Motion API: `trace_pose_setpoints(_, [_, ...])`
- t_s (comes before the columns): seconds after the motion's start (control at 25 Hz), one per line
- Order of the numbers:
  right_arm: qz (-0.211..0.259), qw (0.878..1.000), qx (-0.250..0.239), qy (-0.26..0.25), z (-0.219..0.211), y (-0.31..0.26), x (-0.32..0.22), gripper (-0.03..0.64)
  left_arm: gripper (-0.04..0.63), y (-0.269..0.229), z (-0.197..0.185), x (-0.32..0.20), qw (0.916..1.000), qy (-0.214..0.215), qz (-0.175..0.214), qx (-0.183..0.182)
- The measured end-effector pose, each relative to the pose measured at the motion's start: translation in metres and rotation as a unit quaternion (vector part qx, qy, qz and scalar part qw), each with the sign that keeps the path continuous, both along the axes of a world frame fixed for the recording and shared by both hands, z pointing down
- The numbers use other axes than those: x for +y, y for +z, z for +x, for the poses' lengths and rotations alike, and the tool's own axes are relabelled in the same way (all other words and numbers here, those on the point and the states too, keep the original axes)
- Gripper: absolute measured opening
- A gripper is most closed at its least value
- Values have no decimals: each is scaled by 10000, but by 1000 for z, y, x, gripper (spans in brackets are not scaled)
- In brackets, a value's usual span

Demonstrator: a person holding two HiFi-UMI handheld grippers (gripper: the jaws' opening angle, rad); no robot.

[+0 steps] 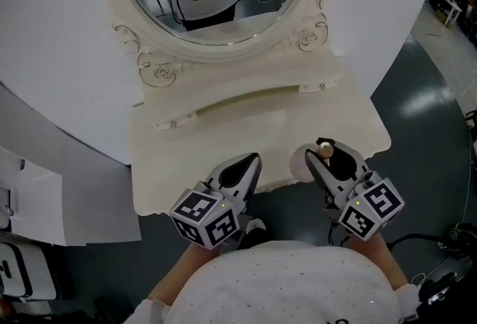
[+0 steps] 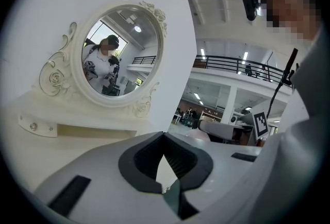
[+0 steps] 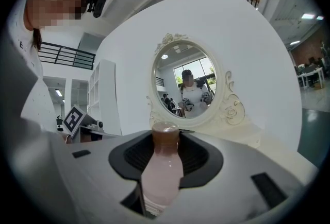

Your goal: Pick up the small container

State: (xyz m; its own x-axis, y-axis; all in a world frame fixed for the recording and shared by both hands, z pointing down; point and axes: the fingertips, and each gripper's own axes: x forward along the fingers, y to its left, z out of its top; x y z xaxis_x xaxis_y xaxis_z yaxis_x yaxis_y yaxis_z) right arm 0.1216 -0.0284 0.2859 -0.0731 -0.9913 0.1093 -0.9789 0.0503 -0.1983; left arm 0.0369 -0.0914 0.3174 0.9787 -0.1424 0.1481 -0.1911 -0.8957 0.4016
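Head view: right gripper [image 1: 322, 159] clamped on small container [image 1: 324, 152] at front edge of vanity shelf [image 1: 261, 129]. Left gripper [image 1: 250, 164] alongside, apart from it, idle. Can't tell if the base is clear of the shelf

Left gripper view: jaws together, nothing between them, mirror [image 2: 116, 53] ahead

Right gripper view: pads squeeze the small container [image 3: 161, 176] on its body below the brown cap [image 3: 165, 133], upright and centred. Pale pink, opaque, capped, so contents not visible

Grip looks sound to me. Lift straight up, no tilt, no extra squeeze, thin plastic probably flexes
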Motion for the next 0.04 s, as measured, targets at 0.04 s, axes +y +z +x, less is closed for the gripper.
trace_pose_setpoints(0.04, [-3, 10000, -3, 2, 0, 0, -2, 141, 0, 1, 0, -2, 10000, -1, 0, -7])
